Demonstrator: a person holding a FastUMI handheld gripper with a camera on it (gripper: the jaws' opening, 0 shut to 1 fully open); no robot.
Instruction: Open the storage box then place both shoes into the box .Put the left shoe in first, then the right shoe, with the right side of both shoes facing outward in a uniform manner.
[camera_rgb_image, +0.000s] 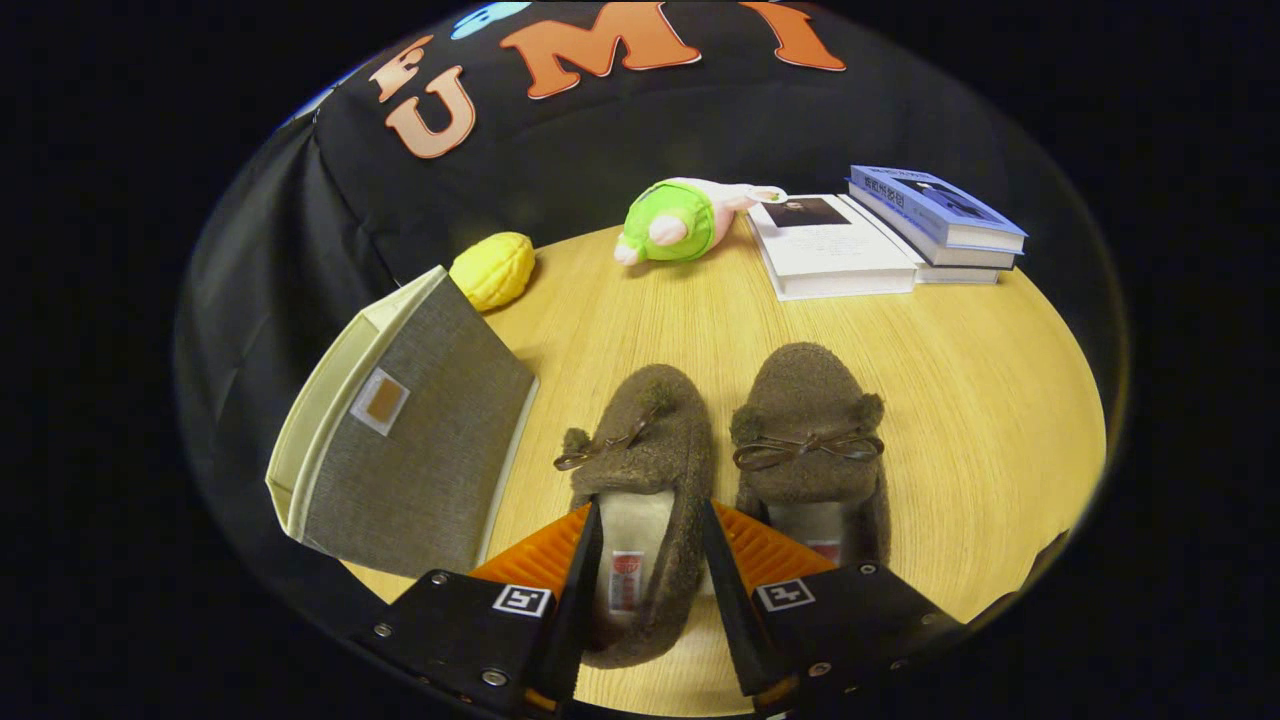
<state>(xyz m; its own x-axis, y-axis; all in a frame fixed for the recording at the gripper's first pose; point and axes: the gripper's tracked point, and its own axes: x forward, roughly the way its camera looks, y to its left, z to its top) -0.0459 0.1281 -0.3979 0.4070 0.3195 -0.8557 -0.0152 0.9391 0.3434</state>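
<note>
The gripper (650, 525) stands open, fingers straddling the left shoe (640, 470); the right shoe (810, 430) sits alongside, the storage box (410, 430) at the tabletop's (980, 400) left edge.

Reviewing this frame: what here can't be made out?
- Left shoe: heel sides are covered by the gripper fingers straddling it, so pad contact can't be judged.
- Right shoe: heel hidden behind one finger.
- Box: near corner cut off by the view's edge; inside unseen.
- Books: cover text too small.
</note>
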